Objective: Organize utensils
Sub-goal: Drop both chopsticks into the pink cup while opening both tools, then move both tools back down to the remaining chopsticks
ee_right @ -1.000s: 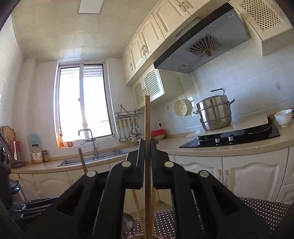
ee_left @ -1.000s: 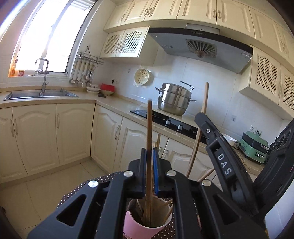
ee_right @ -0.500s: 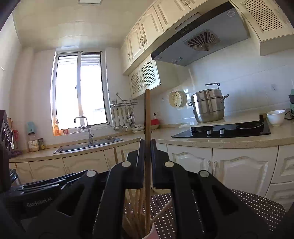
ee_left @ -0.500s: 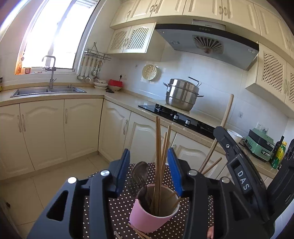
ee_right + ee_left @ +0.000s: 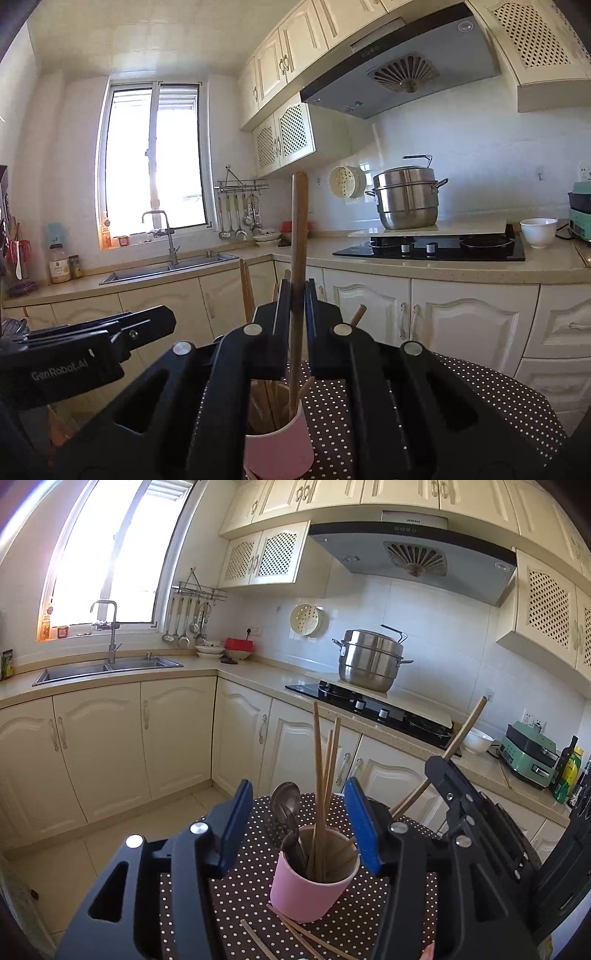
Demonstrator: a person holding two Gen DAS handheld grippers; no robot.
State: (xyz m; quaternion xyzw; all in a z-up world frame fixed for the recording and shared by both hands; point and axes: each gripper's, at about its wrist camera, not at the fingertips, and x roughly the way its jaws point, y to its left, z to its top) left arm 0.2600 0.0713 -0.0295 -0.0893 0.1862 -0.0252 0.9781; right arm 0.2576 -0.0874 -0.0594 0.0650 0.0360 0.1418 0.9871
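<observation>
Left gripper (image 5: 297, 832) angled slightly downward, blue-padded jaws opening, pads touching nothing, standing either side of the pink cup (image 5: 308, 890) with its upright chopsticks (image 5: 320, 797) in the gap. Right gripper (image 5: 297, 295) held about level, just right of the left one, jaws clamped on a wooden utensil handle (image 5: 298, 236) standing upright. In the left wrist view, right gripper (image 5: 434, 770) at far right, pinching that slanted handle.

Matt pink plastic cup (image 5: 314, 880) held smooth wooden chopsticks (image 5: 322, 786) and a glossy metal spoon (image 5: 286, 805); beneath the cup lay a dotted brown cloth (image 5: 384, 901).
</observation>
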